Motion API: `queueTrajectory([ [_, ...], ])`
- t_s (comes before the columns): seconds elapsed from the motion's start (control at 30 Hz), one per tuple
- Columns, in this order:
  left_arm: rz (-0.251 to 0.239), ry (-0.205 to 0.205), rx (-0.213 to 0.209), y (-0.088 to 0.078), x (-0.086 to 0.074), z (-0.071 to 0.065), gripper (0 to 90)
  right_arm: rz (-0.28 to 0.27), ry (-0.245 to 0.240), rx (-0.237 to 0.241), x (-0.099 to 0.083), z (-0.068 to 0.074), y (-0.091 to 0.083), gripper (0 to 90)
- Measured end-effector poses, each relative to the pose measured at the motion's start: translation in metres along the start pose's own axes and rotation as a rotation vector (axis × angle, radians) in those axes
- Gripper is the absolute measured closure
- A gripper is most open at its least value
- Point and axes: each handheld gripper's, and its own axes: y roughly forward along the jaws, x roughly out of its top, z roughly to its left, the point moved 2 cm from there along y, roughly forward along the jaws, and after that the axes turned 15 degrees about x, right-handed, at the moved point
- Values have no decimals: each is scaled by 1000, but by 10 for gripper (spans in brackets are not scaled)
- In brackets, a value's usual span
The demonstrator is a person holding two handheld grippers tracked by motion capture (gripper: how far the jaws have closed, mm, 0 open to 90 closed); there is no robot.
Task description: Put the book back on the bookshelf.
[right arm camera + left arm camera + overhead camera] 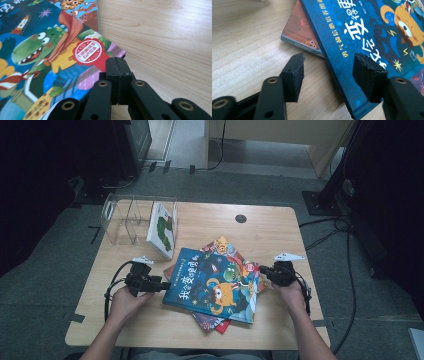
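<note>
A blue picture book (212,285) lies on top of a fanned pile of books in the middle of the wooden table (270,230). My left gripper (167,285) is at the book's left edge and stands open. In the left gripper view its jaws (328,75) straddle that edge, one over the bare wood and one over the blue cover (367,30), with no pad pressing on it. My right gripper (262,270) is at the pile's right side. Its jaws (116,65) are shut together on nothing, tips at the corner of the cover with a green dinosaur (45,47).
A reddish book (299,27) sticks out from under the blue one, and a cover with tigers (75,10) shows beneath it on the right. A clear acrylic rack (125,217) at the back left holds one upright book (162,230). A black round hole (241,218) sits near the far edge.
</note>
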Motion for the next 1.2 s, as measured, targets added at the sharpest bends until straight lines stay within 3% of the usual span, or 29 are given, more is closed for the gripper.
queueTrajectory([
  [0.17, -1, -9, -39, 2, 3, 1, 370, -3, -12, 22, -6, 9, -7, 900],
  [0.3, -2, -4, 1, 5, 5, -3, 326, -12, -3, 41, -12, 15, -10, 900],
  [0.47, 31, -39, -21, 12, 7, -2, 330, 17, -32, 48, -16, 23, -9, 900],
  [0.67, 65, -48, -44, 20, 9, -3, 353, 31, -30, 54, -19, 24, -10, 900],
  [0.83, 63, -47, -56, 19, 7, -4, 365, 22, -33, 51, -18, 24, -7, 900],
  [0.93, 61, -53, -87, 18, 6, -6, 403, 17, -37, 52, -16, 23, -4, 900],
  [1.2, 76, -85, -79, 18, 6, -9, 403, 11, -47, 53, -12, 21, 1, 900],
])
